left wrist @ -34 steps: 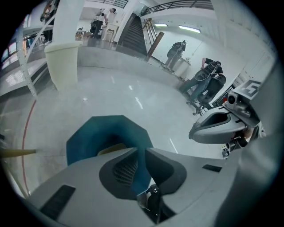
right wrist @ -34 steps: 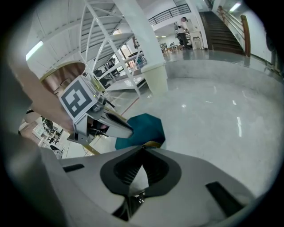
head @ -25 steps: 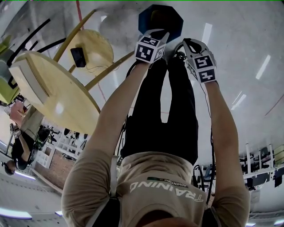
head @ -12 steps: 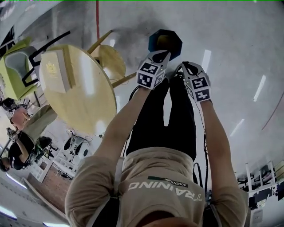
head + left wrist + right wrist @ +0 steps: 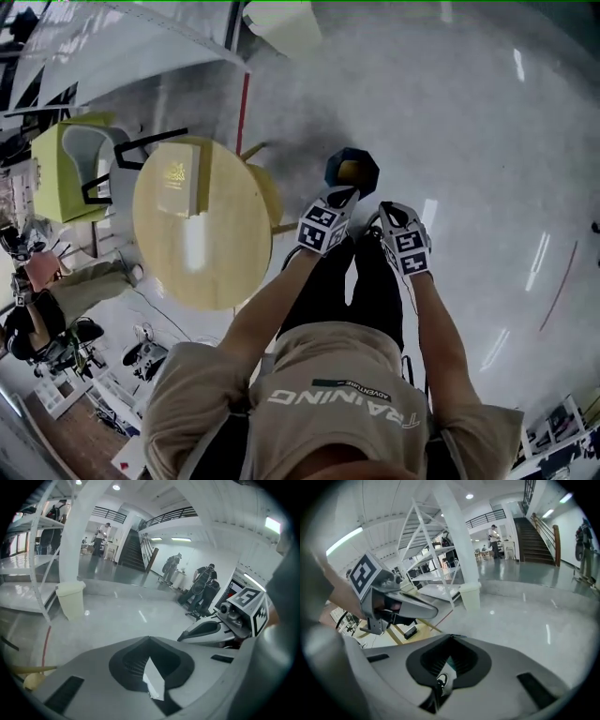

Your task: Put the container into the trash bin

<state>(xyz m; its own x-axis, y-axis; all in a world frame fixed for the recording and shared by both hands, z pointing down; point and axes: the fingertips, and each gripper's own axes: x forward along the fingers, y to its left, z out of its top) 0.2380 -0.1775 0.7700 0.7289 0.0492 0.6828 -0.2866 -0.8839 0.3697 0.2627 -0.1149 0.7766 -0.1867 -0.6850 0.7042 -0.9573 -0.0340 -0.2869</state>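
Container [image 5: 349,172]: only a yellowish-brown patch shows, lying inside the dark blue octagonal trash bin [image 5: 371,169], too small to tell more. Glossy grey floor [image 5: 469,112] fills most of the head view, and the bin stands on it just beyond the person's black-trousered legs [image 5: 342,291]. Round pale wooden table [image 5: 202,258] stands to the bin's left, apart from it, with a flat cream box [image 5: 178,185] lying near its far edge. Lime-green chair [image 5: 56,159] sits beside the table. Left gripper [image 5: 339,199] and right gripper [image 5: 387,214] are held side by side near the bin, clear of it. Each has its grey jaws pressed together, with only a small pale scrap at the seam.
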